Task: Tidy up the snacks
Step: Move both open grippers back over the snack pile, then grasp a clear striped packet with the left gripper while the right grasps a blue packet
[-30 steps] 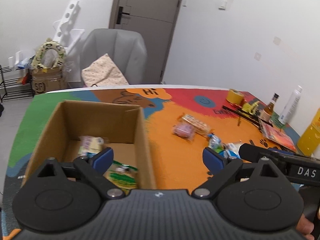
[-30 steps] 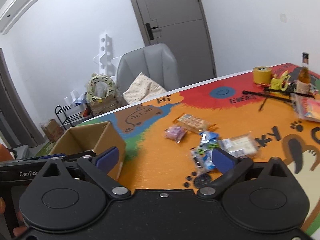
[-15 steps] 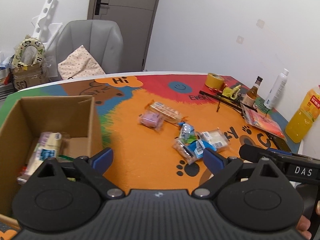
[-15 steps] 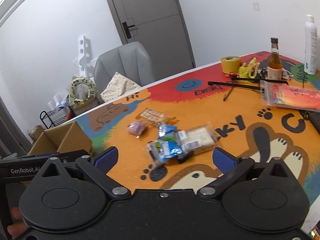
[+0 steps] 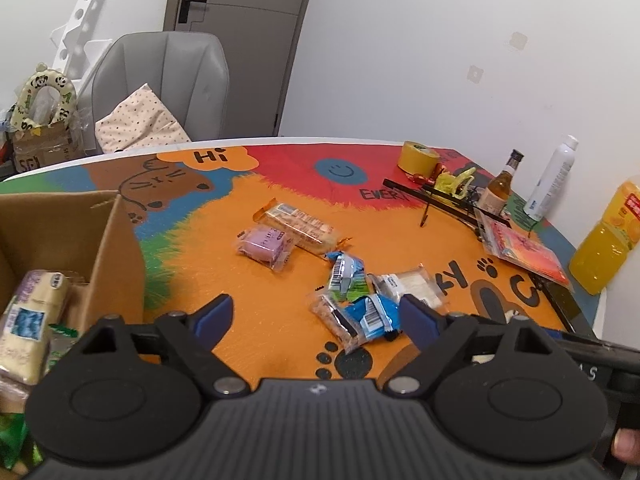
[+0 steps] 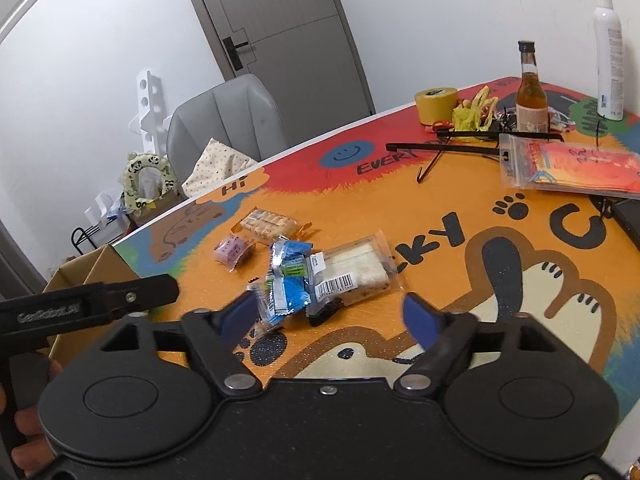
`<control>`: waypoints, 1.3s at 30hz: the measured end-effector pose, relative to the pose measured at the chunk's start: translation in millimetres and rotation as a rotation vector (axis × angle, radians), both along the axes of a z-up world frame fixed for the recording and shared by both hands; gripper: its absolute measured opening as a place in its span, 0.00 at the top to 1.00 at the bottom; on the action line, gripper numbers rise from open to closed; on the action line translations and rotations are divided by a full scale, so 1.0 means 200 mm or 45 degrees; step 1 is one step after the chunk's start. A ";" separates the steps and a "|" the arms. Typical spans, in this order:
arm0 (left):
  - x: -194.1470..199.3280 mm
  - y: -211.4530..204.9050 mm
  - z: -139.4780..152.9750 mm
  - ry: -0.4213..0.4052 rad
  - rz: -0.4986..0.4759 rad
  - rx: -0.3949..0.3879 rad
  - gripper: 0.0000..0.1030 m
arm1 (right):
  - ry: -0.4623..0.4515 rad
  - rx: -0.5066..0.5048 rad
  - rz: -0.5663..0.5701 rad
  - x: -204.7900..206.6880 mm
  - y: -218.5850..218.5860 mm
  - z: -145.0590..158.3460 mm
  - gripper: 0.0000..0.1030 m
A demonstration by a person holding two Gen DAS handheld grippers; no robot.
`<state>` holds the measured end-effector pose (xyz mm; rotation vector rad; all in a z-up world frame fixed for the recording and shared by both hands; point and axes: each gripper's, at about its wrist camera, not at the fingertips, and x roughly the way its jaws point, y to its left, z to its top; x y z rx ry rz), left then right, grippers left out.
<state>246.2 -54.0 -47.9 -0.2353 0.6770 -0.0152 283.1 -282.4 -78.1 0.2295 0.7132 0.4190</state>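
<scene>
Both grippers, left [image 5: 316,318] and right [image 6: 330,312], are hanging spread and empty over the snacks [image 6: 320,276] piled mid-table (box [image 5: 120,248] waiting at left), so closing on one packet seems next.

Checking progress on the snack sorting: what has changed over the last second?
Both grippers swung from the cardboard box toward the snack pile; the right gripper now hovers open over the blue packet, left gripper open too. Nothing grasped; snacks unmoved.
</scene>
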 end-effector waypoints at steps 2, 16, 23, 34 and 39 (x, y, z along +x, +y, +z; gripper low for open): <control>0.04 -0.01 -0.02 0.015 -0.002 -0.006 0.27 | 0.015 0.007 0.018 0.02 0.00 -0.01 0.44; 0.22 -0.05 -0.19 0.124 0.010 -0.020 0.50 | 0.142 0.108 0.111 0.19 0.12 -0.17 0.66; 0.28 -0.05 -0.23 0.111 0.046 -0.017 0.50 | 0.141 0.171 0.118 0.20 0.11 -0.22 0.97; 0.34 -0.15 -0.32 0.171 0.042 0.076 0.50 | 0.140 0.179 0.098 0.15 0.02 -0.21 1.00; 0.33 -0.13 -0.33 0.170 0.073 0.130 0.70 | 0.151 0.169 0.130 0.12 0.04 -0.18 0.90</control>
